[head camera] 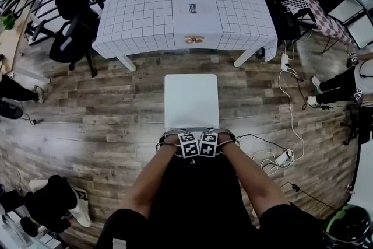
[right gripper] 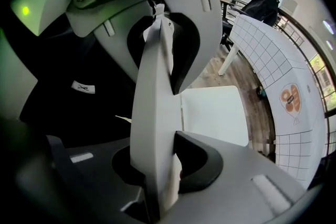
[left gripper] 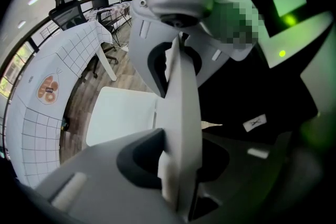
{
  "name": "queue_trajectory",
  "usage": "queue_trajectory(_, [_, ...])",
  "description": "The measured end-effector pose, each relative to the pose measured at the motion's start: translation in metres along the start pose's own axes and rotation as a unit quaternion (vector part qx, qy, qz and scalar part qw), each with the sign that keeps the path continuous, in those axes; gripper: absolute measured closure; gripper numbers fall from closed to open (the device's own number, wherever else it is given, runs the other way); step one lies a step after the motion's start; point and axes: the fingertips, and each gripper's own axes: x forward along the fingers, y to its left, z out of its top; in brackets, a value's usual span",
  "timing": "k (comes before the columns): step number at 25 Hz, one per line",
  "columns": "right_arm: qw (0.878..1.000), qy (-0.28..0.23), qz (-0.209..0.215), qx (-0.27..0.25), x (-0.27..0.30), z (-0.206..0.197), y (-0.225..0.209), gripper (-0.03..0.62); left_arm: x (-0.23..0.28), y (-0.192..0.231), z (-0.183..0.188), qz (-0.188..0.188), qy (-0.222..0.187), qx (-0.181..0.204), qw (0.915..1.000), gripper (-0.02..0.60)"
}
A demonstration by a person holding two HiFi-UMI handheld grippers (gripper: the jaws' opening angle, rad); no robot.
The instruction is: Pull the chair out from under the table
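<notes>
The white chair [head camera: 191,101] stands clear of the table [head camera: 186,3] on the wood floor [head camera: 105,119]. A strip of bare boards lies between the front edge of its seat [head camera: 191,99] and the table's near side. The person stands just behind it.

Both grippers sit side by side on the top of the backrest [left gripper: 184,102], pointing steeply down. The left gripper [head camera: 187,145] and the right gripper [head camera: 208,144] almost touch each other. In each gripper view the backrest runs edge-on as a pale slab straight through the gap, with 1 jaw on either face (the dark pads press against it). So both grippers are clamped on the chair's back. Past the slab the seat [right gripper: 215,113] shows flat and bare.

The table wears a white gridded cloth. 2 black office chairs [head camera: 73,3] stand at its far corners. A white power strip [head camera: 284,157] lies on the floor to the person's right.
</notes>
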Motion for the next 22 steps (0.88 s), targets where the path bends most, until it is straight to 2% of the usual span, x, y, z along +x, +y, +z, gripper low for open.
queue_trajectory(5, [1.000, -0.003, 0.011, 0.006, 0.000, -0.001, 0.000, 0.494, -0.002, 0.002, 0.002, 0.008, -0.012, -0.018, 0.9997, 0.476])
queue_trajectory(11, [1.000, 0.005, -0.017, 0.002, -0.014, -0.001, -0.001, 0.499, -0.017, 0.001, 0.001, 0.005, -0.039, -0.050, 0.9980, 0.460])
queue_trajectory(15, [0.999, -0.010, -0.026, 0.021, -0.030, -0.004, -0.001, 0.480, -0.042, -0.001, -0.006, 0.008, -0.058, -0.048, 0.9971, 0.459])
queue_trajectory(20, [0.999, -0.026, -0.044, 0.014, -0.055, -0.004, 0.001, 0.480, -0.064, -0.005, -0.022, 0.038, -0.049, -0.018, 0.9979, 0.459])
queue_trajectory(22, [0.998, -0.041, -0.053, 0.019, -0.067, 0.000, 0.002, 0.480, -0.072, -0.008, -0.023, 0.044, -0.061, -0.023, 0.9969, 0.459])
